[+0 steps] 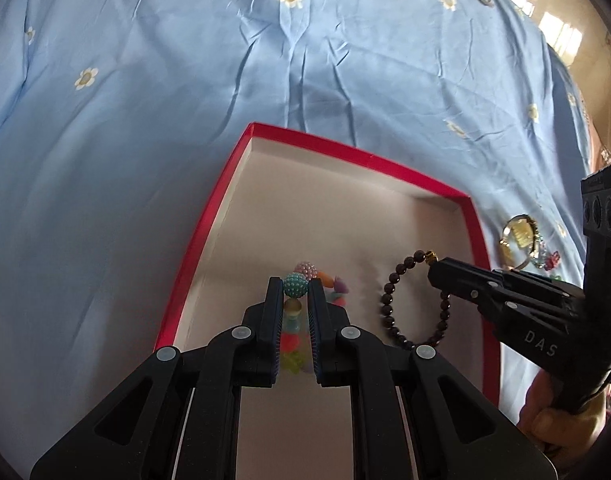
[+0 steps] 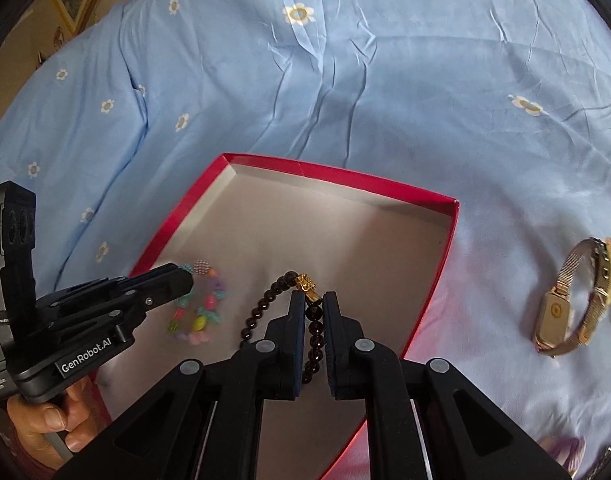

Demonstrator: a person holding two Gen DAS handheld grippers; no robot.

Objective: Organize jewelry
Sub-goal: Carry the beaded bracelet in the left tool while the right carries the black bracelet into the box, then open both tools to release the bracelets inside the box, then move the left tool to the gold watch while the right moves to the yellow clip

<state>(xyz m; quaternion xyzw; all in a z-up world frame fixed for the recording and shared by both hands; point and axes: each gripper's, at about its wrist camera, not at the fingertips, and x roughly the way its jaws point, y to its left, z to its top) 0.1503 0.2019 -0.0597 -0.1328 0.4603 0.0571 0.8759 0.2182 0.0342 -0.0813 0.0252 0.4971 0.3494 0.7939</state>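
My left gripper (image 1: pixel 296 284) is pinched narrow on the multicolour bead bracelet (image 1: pixel 305 280), a teal studded ball right betw the fingertips; the rest of the strand hangs below the pads over the box floor, toward the box's left edge. My right gripper (image 2: pixel 314 300) is clamped tight on the dark bead bracelet (image 2: pixel 265 304), a round bead betw the pads, gold charm (image 2: pixel 306 283) just past the tips; its loop is over the box floor nearer the right edge.

Count: 2 bracelets, 1 box, 1 watch.

The red box (image 2: pixel 337 174) is shallow, rectangular cardboard w/ a pale matte inside. Dark beads are glossy, round, even; the colourful ones are mixed shapes, pastel, plasticky, 2 of them bumpy. The gold watch (image 2: pixel 561 312), mesh metal band, rectangular face, lies on the blue bedsheet (image 2: pixel 385 80) well beyond the box's right edge. The sheet is wrinkled, w/ a small flower print.
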